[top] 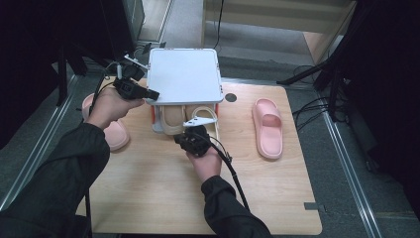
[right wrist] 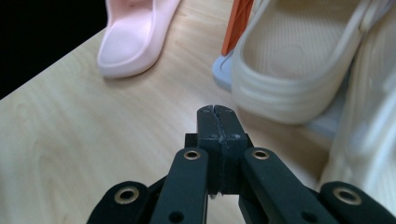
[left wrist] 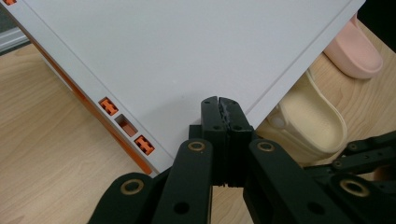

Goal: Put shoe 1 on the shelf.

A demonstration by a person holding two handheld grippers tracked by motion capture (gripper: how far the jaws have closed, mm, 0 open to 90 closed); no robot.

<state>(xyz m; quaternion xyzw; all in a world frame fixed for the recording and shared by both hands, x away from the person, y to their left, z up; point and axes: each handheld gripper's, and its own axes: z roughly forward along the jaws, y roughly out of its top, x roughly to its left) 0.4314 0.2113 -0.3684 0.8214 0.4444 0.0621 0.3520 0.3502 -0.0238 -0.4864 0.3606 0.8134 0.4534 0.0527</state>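
High view: pale wood-grain table [top: 148,198], rounded corners. Near its far edge stands a small white rack [top: 183,74] w/ flat, smooth top shelf, rounded corners, orange brackets at the legs. Under the shelf, on the lower tier, 2 cream slippers [top: 174,119], soft moulded foam, open-toe slide shape, side by side. Pink slipper [top: 267,126] of same shape lies flat on the table right of the rack, well apart. 2nd pink slipper [top: 115,134] lies left of the rack, partly hidden by the person's left hand. Left gripper [top: 151,94], matte black, sits at the shelf's near-left corner. Right gripper [top: 190,136], black w/ grey 3-cornered plate on top, is just in front of the cream pair; cable trails back along the dark sleeve.

Left gripper view: jaws pressed together, nothing between them, tips over the shelf's smooth white top close to its edge. Shelf edge has a groove line; side rail shows orange clips in rectangular slots. One cream slipper [left wrist: 308,121] pokes out below the shelf, ridged insole; pink slipper [left wrist: 355,49] beyond it.

Right gripper view: jaws pressed together, empty, tips above bare wood. Cream slipper [right wrist: 299,60] just ahead-right, thick ribbed sole edge, fine-textured footbed, on the grey-white lower tier beside an orange bracket. Pink slipper [right wrist: 135,37] farther off, smooth matte.
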